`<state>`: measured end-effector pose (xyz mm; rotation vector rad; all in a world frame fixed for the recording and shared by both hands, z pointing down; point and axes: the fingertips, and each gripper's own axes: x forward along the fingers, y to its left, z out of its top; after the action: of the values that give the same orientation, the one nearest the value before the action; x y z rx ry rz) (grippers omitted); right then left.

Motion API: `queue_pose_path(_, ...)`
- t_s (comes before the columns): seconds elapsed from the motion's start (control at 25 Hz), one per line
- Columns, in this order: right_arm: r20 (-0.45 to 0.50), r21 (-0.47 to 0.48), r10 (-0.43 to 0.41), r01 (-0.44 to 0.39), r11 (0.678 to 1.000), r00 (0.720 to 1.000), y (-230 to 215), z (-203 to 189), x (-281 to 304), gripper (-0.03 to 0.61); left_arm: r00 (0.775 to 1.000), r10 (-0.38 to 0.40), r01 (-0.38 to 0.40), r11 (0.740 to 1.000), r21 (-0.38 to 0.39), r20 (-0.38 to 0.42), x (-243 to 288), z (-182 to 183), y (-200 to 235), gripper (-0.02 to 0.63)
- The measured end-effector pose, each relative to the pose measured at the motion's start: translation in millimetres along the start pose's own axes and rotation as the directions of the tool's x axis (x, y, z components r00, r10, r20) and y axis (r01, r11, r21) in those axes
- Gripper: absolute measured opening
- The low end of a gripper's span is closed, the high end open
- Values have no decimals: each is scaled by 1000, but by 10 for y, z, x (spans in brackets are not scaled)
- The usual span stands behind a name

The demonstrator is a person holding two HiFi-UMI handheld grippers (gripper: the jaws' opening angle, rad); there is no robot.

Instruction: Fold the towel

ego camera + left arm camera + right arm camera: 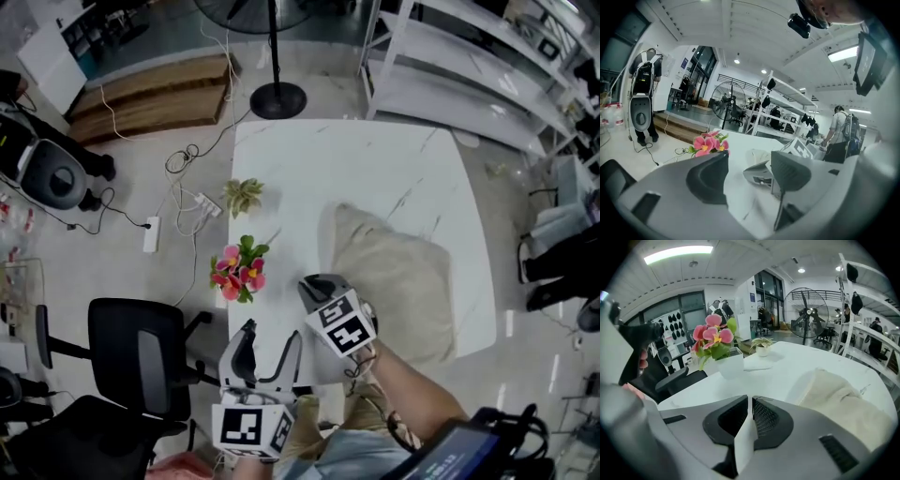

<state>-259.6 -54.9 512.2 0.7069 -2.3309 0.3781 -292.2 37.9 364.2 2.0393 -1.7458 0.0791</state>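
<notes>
The beige towel (398, 281) lies folded into a thick rectangle on the right half of the white marble table (309, 169). My right gripper (317, 284) hovers over the table just left of the towel's near left edge, jaws shut and empty. In the right gripper view the gripper (750, 401) shows the closed pads with the towel (839, 399) off to the right. My left gripper (269, 339) is at the table's near edge, below and left of the right one, open with nothing in it. Between the spread jaws of the left gripper (747, 164) I see the right gripper's body and part of the towel (759, 154).
A white pot of pink flowers (239, 267) stands at the table's left edge, with a small green plant (244, 195) farther along it. A black office chair (141, 361) is on the left, a standing fan (277, 94) beyond the table, and white shelves (469, 75) at the back right.
</notes>
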Motion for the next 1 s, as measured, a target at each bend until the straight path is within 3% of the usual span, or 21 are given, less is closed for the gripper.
queue_pose_path(0.2,125,33,10,-14,999,992,-98,156,-491,99,999,-43,43,999,19,16,-38,10,26,287)
queue_pose_path(0.4,242,115,-122,97,989,963,-495,78,-1358,114,988,-151,150,987,60,10,97,-29,-253,287)
queue_pose_path(0.68,225,220,-264,215,952,938,-654,-777,-2183,114,966,-254,257,962,93,-47,150,-385,-823,287)
queue_pose_path(1.0,233,253,-195,134,958,953,-315,-1903,-2614,146,968,-232,243,961,131,-100,-154,-1011,-1371,287)
